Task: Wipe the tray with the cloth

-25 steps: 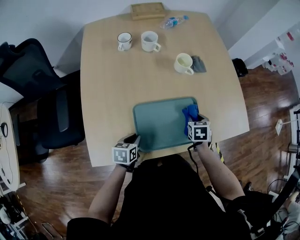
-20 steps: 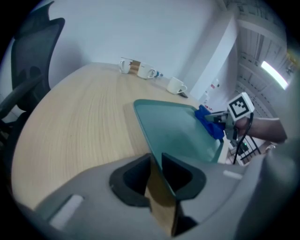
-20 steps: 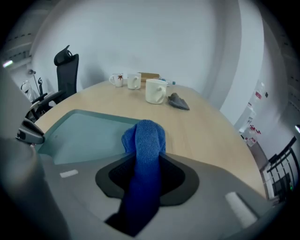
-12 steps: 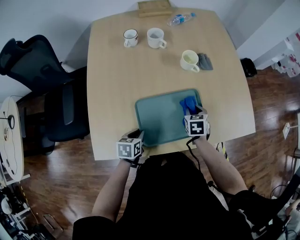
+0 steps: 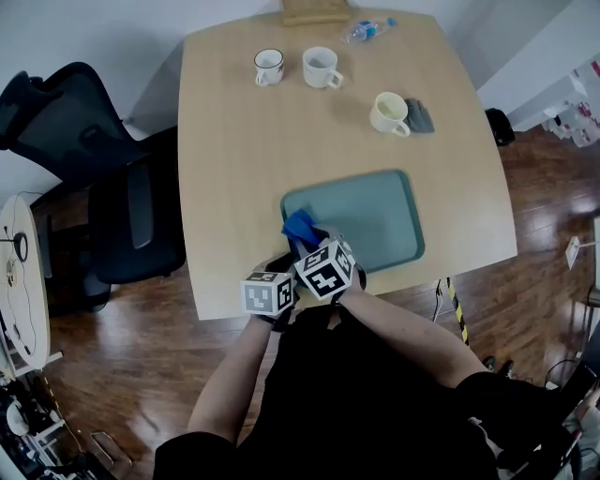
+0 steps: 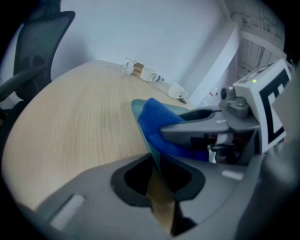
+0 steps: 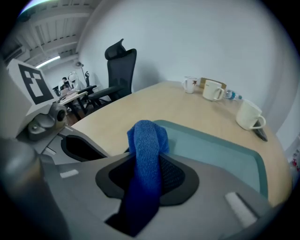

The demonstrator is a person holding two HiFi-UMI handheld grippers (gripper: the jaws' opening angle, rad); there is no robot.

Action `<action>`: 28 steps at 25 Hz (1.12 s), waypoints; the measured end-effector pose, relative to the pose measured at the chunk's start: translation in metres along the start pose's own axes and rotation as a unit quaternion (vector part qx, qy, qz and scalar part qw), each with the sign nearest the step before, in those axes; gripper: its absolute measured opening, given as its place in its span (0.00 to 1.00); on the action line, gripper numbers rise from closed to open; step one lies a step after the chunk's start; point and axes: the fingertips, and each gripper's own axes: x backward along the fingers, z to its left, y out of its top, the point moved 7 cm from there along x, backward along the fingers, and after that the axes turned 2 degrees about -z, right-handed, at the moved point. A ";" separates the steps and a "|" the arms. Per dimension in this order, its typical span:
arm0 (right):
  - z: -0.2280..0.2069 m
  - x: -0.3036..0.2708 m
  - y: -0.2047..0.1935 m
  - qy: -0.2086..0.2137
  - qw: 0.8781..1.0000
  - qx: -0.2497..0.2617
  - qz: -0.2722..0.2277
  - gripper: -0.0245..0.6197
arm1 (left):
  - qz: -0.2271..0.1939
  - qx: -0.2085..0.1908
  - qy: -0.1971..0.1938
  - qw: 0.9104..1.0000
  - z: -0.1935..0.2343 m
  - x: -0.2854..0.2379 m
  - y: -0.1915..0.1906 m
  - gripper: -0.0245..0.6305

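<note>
A teal tray (image 5: 366, 216) lies near the table's front edge. My left gripper (image 5: 280, 266) holds the tray's near left rim (image 6: 139, 118); the thin edge runs between its jaws, which are closing on it. My right gripper (image 5: 310, 244) sits right beside the left one and is shut on a blue cloth (image 5: 299, 226). The cloth (image 7: 146, 147) sticks up from between the jaws and rests on the tray's near left corner (image 7: 174, 127). In the left gripper view the cloth (image 6: 153, 116) and the right gripper's fingers (image 6: 197, 129) lie just past my own jaws.
Three mugs stand at the far side: a patterned one (image 5: 269, 66), a white one (image 5: 321, 67) and a cream one (image 5: 390, 113) beside a grey object (image 5: 420, 116). A water bottle (image 5: 367, 30) and a wooden block (image 5: 313, 11) are at the far edge. A black office chair (image 5: 89, 178) stands to the left.
My right gripper has swept the cloth from the tray's near right side to its near left corner, ending beside the left gripper. The left gripper has kept its hold on the rim.
</note>
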 end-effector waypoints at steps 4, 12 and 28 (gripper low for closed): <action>0.006 -0.005 0.003 0.012 1.000 0.016 0.001 0.24 | 0.000 -0.001 0.000 1.000 0.000 0.000 0.000 0.13; -0.023 0.006 -0.005 -0.009 1.000 -0.013 0.008 0.24 | 0.001 0.000 0.000 1.000 0.002 0.000 0.000 0.13; -0.201 0.094 -0.127 -0.178 0.968 -0.178 0.015 0.24 | -0.010 0.010 0.021 1.000 0.000 -0.001 -0.001 0.13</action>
